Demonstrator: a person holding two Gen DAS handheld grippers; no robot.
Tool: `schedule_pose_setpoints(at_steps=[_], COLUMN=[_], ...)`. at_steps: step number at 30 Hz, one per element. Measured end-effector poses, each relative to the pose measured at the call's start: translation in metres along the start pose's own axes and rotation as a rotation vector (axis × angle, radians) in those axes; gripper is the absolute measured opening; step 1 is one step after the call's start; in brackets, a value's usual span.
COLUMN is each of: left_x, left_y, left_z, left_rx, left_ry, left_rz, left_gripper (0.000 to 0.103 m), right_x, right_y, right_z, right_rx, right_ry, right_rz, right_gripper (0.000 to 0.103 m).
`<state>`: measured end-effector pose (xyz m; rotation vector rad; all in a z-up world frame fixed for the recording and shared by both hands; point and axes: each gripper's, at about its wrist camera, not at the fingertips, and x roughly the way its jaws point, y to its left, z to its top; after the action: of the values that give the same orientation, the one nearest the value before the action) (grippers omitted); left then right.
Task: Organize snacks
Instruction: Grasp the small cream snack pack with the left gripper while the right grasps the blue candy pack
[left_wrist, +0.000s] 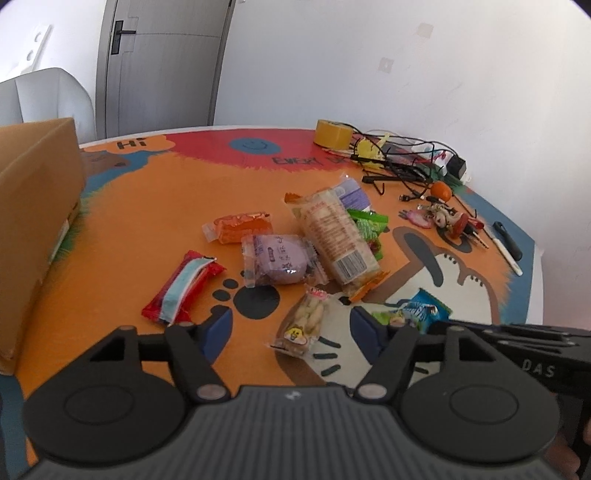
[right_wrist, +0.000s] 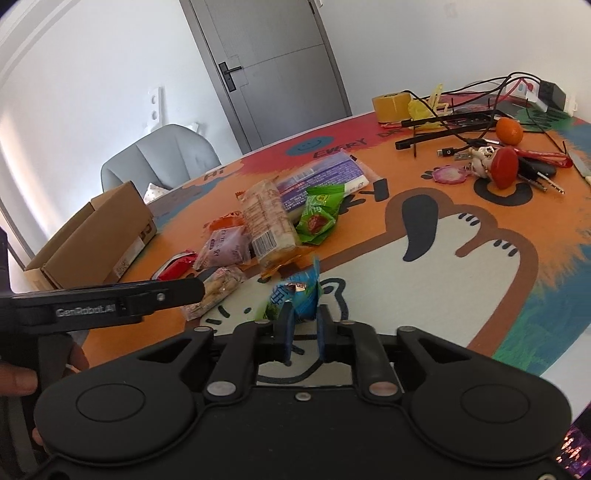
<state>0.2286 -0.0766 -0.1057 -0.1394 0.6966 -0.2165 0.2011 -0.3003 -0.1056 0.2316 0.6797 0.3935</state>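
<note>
The snacks lie loose on a round table (left_wrist: 147, 206) covered with an orange cartoon print. Closest in, the right gripper (right_wrist: 303, 326) has its two blue pads pinched tight on a blue and green packet (right_wrist: 299, 295), which stands up crumpled between them; in the left wrist view the same packet (left_wrist: 424, 310) shows at about 4 o'clock from the heap, just past the right blue finger. The left gripper (left_wrist: 291, 325) stands part open, and a clear bag of small pale biscuits (left_wrist: 306, 321) with a cartoon face lies flat on the table between its fingers, the pads not pressing on it. At 12 o'clock from that bag sits a round purple cake in a clear wrapper (left_wrist: 280, 258), and at its 9 o'clock a red bar with a pale blue stripe (left_wrist: 184, 291) lies slantwise. An orange packet (left_wrist: 240, 227) rests just beyond the purple cake. A long pack of rice crackers (left_wrist: 336, 236) with a barcode runs from 11 to 5 o'clock, lying over a green packet (left_wrist: 369, 225) at its 3 o'clock and a purple and white pack (left_wrist: 352, 194) at its far end. A cardboard box (left_wrist: 33, 206) stands at 9 o'clock of the heap, well apart from it, flaps open; what is inside cannot be seen. At the far edge, toward 1 o'clock, lie a roll of yellow tape (left_wrist: 332, 133), black cables (left_wrist: 402, 162), an orange fruit (left_wrist: 441, 190) and keys (left_wrist: 454, 221).
</note>
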Motion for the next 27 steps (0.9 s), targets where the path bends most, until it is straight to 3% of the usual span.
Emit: schedule_pose_setpoints(at_steps=[2,4,10,12,19,23,27], left_x=[0.004,0.007,0.015,0.015,0.002,-0.010,-0.023], left_y=[-0.004,-0.006,-0.008,-0.009,-0.010,-0.006,-0.002], left_z=[0.000,0.000,-0.001,-0.002,-0.003,0.001,0.004], left_rx=[0.021,0.039,0.054,0.071,0.089,0.080,0.064], left_ry=[0.009,0.014,0.025,0.028,0.006,-0.010,-0.030], left_rz=[0.002,0.009,0.037,0.049,0.057,0.057,0.063], left_gripper=[0.067,0.064,0.044,0.021,0.018,0.018,0.018], right_x=[-0.001,-0.003,-0.001,-0.001,0.003,0.006,0.011], right_y=[-0.001,0.002,0.005,0.005,0.008,0.013,0.016], right_z=[0.001,0.001,0.001,0.000,-0.001,0.001,0.003], right_rx=[0.008,-0.004,-0.008,-0.005,-0.005,-0.016,-0.019], right_ry=[-0.009,-0.028,-0.020,-0.019,-0.014,-0.020,-0.024], right_rz=[0.005,0.009,0.003,0.002,0.006,-0.001,-0.013], right_gripper=[0.049,0.061,0.067,0.068,0.070,0.081,0.082])
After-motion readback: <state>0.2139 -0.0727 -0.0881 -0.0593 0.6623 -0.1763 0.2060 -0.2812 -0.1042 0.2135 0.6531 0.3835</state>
